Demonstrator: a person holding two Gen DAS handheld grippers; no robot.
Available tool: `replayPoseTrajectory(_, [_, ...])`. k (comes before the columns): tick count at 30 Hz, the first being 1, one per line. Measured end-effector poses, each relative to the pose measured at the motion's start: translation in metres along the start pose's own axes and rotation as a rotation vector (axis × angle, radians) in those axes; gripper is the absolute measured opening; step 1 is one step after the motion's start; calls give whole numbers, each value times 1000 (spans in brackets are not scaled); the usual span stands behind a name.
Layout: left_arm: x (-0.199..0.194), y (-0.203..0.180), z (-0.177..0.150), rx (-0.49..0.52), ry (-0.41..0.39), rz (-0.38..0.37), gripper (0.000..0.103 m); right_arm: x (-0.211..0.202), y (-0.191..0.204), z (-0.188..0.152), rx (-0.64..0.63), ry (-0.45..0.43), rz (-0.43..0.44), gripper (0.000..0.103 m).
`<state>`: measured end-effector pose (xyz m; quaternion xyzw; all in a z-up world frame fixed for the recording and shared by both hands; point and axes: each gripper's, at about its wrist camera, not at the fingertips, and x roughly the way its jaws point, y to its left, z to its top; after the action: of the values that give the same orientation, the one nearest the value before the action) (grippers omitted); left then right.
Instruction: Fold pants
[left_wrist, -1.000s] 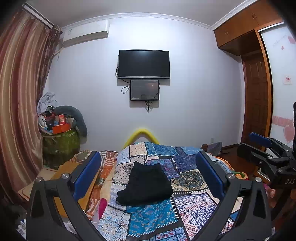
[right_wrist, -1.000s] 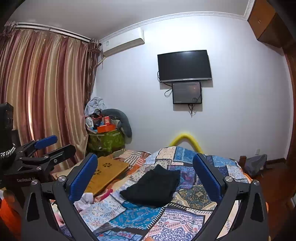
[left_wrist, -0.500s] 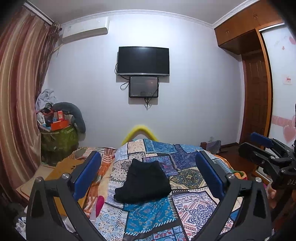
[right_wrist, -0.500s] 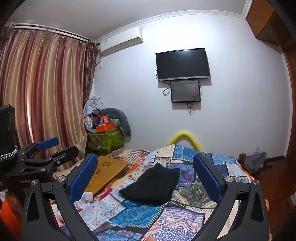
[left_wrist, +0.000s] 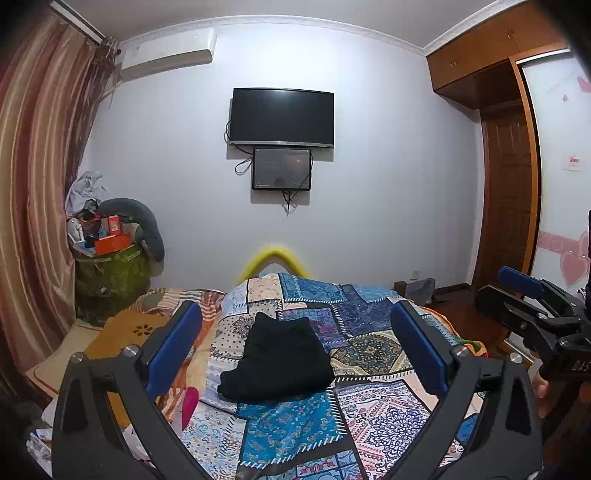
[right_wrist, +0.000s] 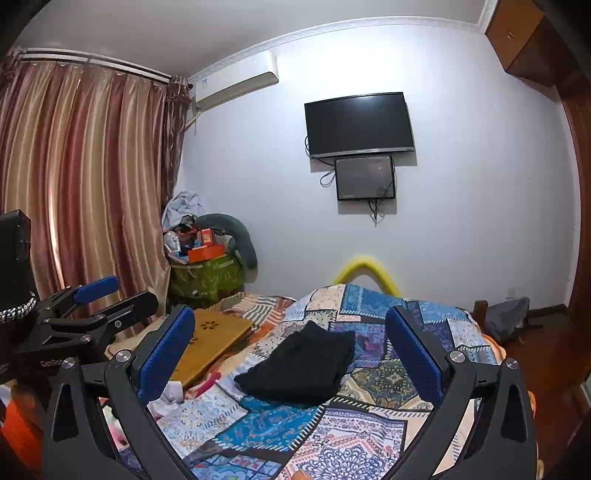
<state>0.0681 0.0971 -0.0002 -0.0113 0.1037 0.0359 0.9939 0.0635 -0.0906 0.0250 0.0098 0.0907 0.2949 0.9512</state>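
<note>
While both handheld tools are held raised and well back from the bed, the black fabric pants are seen lying as a compact folded bundle on the blue-and-white patchwork quilt, roughly midway across the bed. The left gripper, a black frame with blue padded fingers, is shown with its jaws spread wide and nothing between them; the right gripper, of the same build, is likewise shown wide apart and empty. Neither tool touches the cloth.

The fold is judged to be complete or nearly so, since no leg or waistband is seen trailing from the bundle; its layers cannot be counted from either view.

Several risks are noted. If a further fold is attempted, only the top layer may be pinched, so that the bundle is dragged open rather than doubled over. The soft quilt may be caught together with the pants, because both are pliant and lie in contact. Dark cloth offers little visible edge, so a misjudged grasp point is likely. The flat wooden lap tray and pink item beside the quilt could be struck on a low approach from the left.
</note>
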Motion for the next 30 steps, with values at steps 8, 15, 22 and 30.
replayPoseTrajectory(8, [2, -3, 0, 6, 5, -4, 103, 3, -2, -1, 7, 14, -8, 102])
replayPoseTrajectory(15, [4, -3, -1, 9, 10, -9, 103, 3, -1, -2, 7, 15, -12, 102])
replayPoseTrajectory(22, [4, -4, -3, 13, 19, -23, 103, 5, 0, -2, 11, 21, -7, 102])
replayPoseTrajectory(30, [3, -6, -3, 21, 13, -16, 103, 7, 0, -3, 24, 28, 7, 102])
